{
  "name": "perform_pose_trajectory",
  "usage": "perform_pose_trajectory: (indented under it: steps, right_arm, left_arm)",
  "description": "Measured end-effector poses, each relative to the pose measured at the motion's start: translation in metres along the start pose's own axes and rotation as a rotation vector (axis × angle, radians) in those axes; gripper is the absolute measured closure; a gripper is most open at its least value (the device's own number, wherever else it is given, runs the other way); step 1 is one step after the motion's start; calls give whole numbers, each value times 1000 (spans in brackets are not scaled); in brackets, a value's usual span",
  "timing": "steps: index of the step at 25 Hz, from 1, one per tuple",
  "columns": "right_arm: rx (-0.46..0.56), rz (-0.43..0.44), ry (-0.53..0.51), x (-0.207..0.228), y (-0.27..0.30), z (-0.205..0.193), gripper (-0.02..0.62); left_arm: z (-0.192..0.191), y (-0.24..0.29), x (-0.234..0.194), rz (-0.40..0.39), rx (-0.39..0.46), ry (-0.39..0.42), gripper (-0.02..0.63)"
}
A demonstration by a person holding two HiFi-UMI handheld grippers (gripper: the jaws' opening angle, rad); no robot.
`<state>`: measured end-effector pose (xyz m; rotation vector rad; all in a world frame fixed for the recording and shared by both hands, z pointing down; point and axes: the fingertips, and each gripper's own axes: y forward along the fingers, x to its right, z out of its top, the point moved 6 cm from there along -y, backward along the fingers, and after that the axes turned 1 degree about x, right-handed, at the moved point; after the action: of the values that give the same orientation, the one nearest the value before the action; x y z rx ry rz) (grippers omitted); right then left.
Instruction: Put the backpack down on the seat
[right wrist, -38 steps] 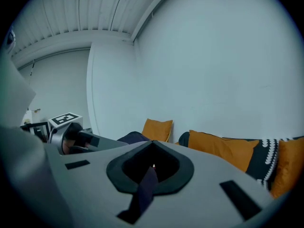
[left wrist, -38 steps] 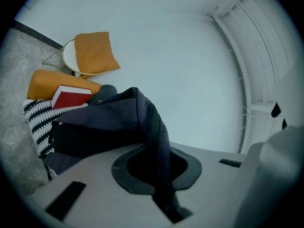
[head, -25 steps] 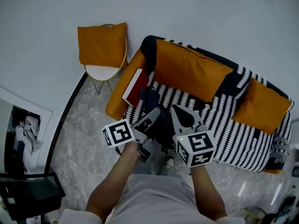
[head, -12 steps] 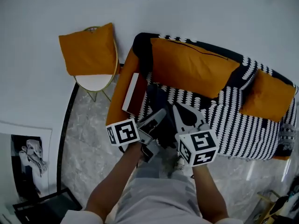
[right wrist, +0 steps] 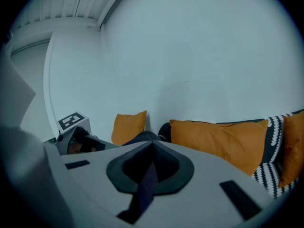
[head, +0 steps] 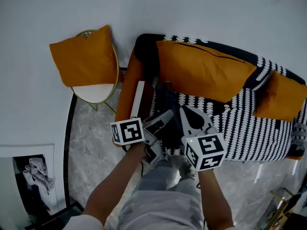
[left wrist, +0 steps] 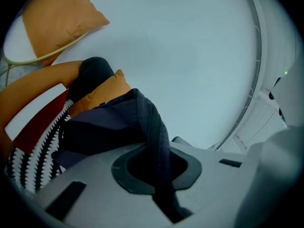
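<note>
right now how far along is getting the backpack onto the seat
Done: the backpack is at the sofa, over the seat's left end. In hand: left gripper and right gripper are each shut on its straps. Left: lower it onto the seat and let go. Whether its base touches yet, I can't tell.

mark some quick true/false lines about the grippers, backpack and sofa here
1. The left gripper and right gripper are each shut on a strap of the dark backpack. True.
2. The cushion on the chair is blue. False: it is orange.
3. A red and white book lies by the sofa's orange armrest. True.
4. The sofa cover is plain grey. False: it is black and white patterned.
</note>
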<state>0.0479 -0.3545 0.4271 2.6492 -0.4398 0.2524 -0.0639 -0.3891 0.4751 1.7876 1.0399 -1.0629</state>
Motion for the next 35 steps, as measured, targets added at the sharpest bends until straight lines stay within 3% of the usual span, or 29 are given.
perform_pose_trajectory:
  steps: [19, 35]
  right_arm:
    - [-64, -41, 71, -18, 90, -33, 594]
    - [-90, 41, 96, -36, 128, -51, 594]
  left_arm:
    - [65, 7, -104, 3, -213, 82, 578]
    - [88, -8, -142, 59, -186, 64, 578]
